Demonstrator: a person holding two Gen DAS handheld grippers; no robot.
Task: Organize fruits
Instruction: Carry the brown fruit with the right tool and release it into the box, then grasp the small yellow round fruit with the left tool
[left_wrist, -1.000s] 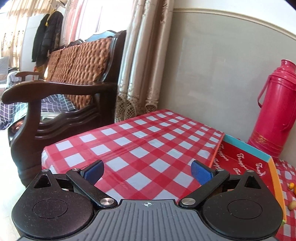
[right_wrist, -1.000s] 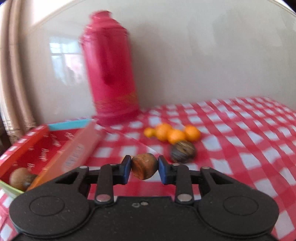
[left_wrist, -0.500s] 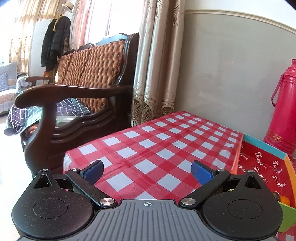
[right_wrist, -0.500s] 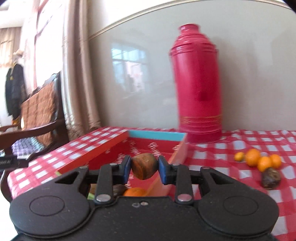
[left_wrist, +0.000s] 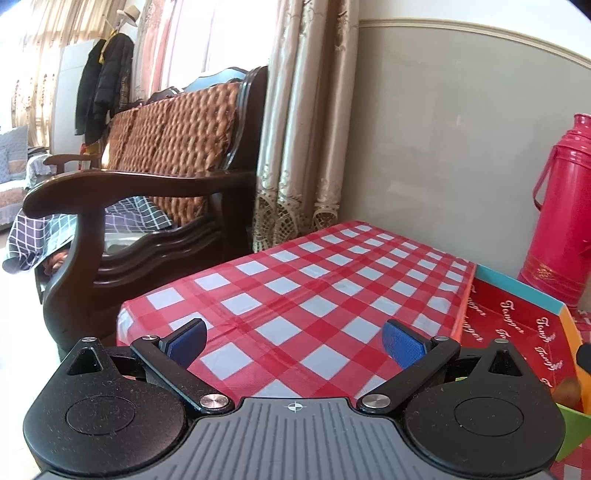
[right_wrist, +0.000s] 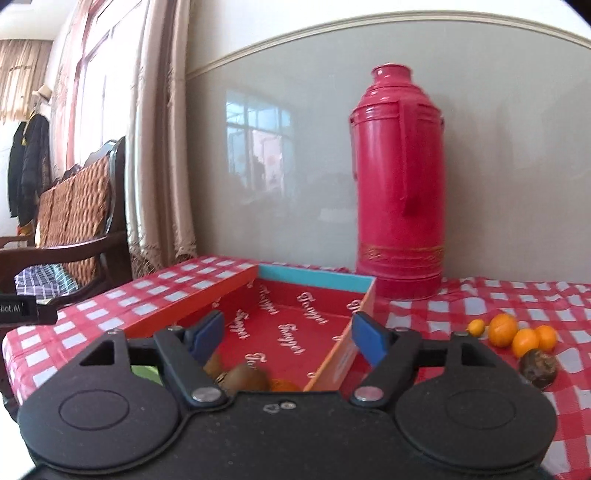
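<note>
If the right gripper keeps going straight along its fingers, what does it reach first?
Most likely the red printed floor of the open cardboard box, then its turquoise far wall. The right gripper, jaws just opened with nothing between them, points slightly down into the box; depth is uncertain.

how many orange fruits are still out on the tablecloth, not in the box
4, clustered right of the red box: a tiny one at the left, a bigger one, then two touching, just behind a dark brown fruit. More may lie outside the picture.

wooden bench (left_wrist: 155, 206), beige curtains (left_wrist: 306, 129), grey wall (left_wrist: 443, 155).
</note>
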